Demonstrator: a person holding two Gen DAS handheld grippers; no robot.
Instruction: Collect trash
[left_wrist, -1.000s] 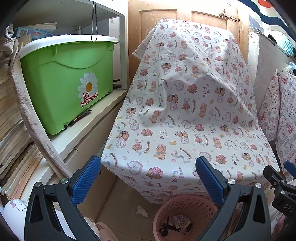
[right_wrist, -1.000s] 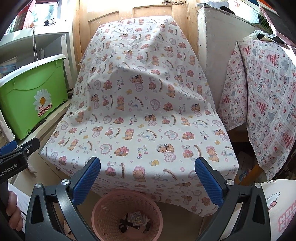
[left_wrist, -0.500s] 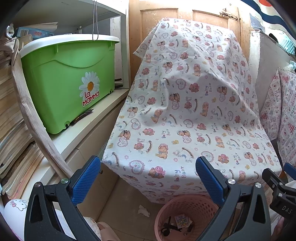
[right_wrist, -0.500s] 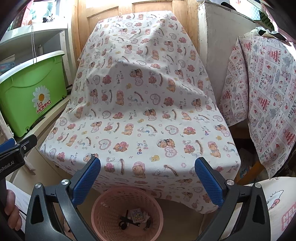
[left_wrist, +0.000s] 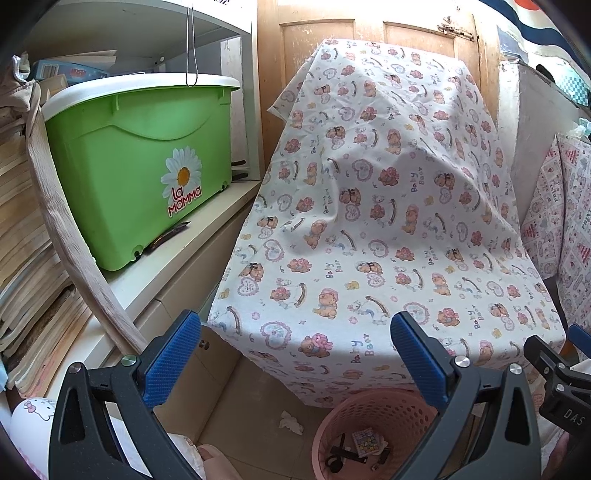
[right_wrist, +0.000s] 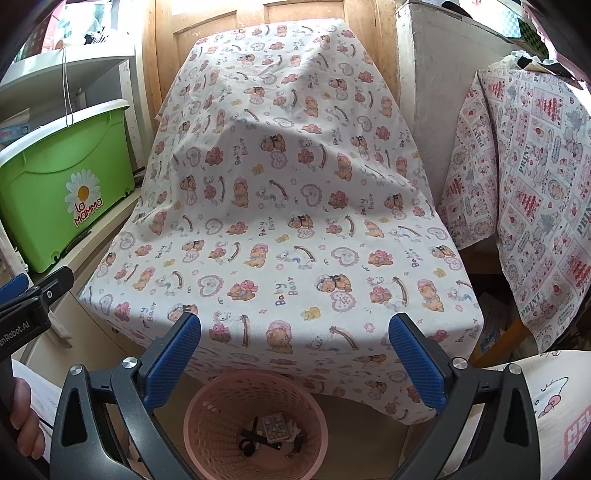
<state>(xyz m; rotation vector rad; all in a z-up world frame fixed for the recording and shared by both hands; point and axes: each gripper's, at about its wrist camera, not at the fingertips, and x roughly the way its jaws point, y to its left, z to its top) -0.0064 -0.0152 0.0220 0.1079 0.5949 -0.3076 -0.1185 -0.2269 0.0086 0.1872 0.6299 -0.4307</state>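
A pink perforated wastebasket (left_wrist: 384, 417) stands on the floor below a draped cloth; it also shows in the right wrist view (right_wrist: 221, 417). It holds a small printed card (right_wrist: 275, 427) and dark scraps (right_wrist: 251, 441). A crumpled white tissue (left_wrist: 291, 422) lies on the floor left of the basket. My left gripper (left_wrist: 295, 356) is open and empty, above the floor and basket. My right gripper (right_wrist: 294, 356) is open and empty, above the basket. The right gripper's tip shows in the left wrist view (left_wrist: 554, 365).
A bear-print cloth (left_wrist: 369, 221) covers a tall object ahead. A green La Mamma bin (left_wrist: 140, 166) sits on a white cabinet (left_wrist: 177, 266) at left, beside stacked books (left_wrist: 22, 258). Another printed cloth (right_wrist: 535, 192) hangs at right. A bare foot (left_wrist: 218, 461) is below.
Both grippers have shifted slightly; the view has drifted a little, with the basket lower right in the left view. Both stay open and empty.
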